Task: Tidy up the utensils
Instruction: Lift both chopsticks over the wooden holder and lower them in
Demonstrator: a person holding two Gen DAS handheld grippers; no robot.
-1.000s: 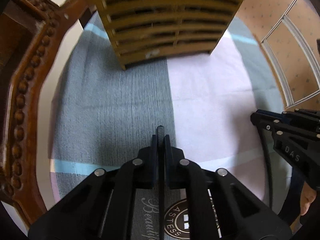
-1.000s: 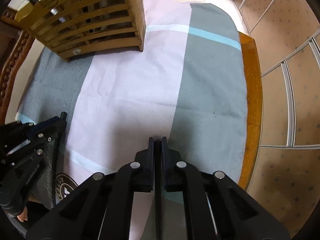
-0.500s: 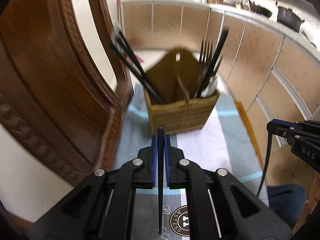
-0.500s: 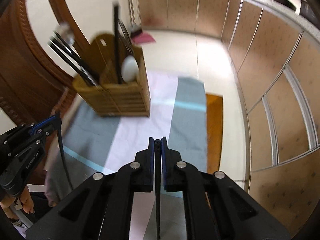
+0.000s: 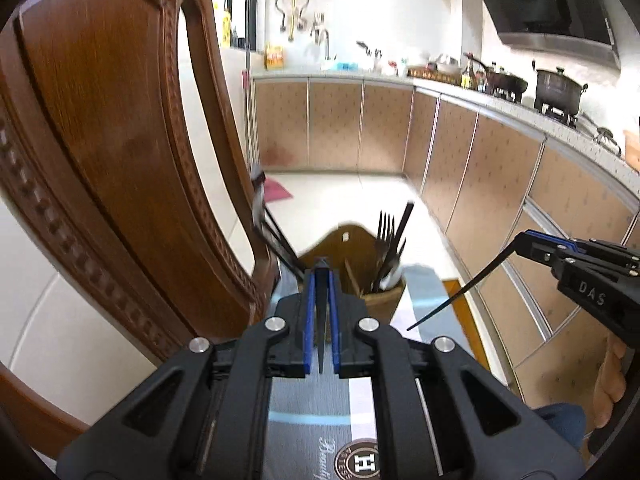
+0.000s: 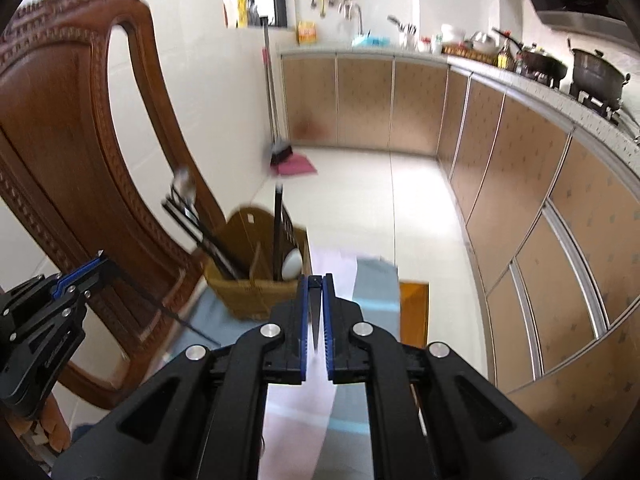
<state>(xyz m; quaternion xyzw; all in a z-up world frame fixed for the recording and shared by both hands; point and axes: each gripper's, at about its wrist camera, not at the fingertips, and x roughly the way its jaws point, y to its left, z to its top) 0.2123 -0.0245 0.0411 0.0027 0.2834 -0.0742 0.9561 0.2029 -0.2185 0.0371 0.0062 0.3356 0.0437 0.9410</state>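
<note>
A wooden utensil holder [image 5: 384, 300] stands at the far end of the table; it also shows in the right wrist view [image 6: 256, 292]. It holds forks [image 5: 387, 236], black chopsticks [image 6: 200, 228] and a white spoon [image 6: 291, 264]. My left gripper [image 5: 321, 276] is shut on a black chopstick [image 5: 321, 332] that points down between its jaws. My right gripper [image 6: 316, 280] is shut on another black chopstick [image 6: 315, 324], which shows in the left wrist view [image 5: 452, 292] as a thin rod slanting down. Both grippers are raised above the table, short of the holder.
A carved wooden chair back [image 5: 120, 168] stands close on the left. A striped grey, pink and blue cloth [image 6: 376, 280] covers the wooden table [image 6: 414, 312]. Kitchen cabinets [image 5: 500, 184] and a counter with pots run along the right.
Both grippers have tilted up from looking down at the cloth to looking level across the kitchen. The holder now sits lower and farther in view. Each still holds its chopstick.
</note>
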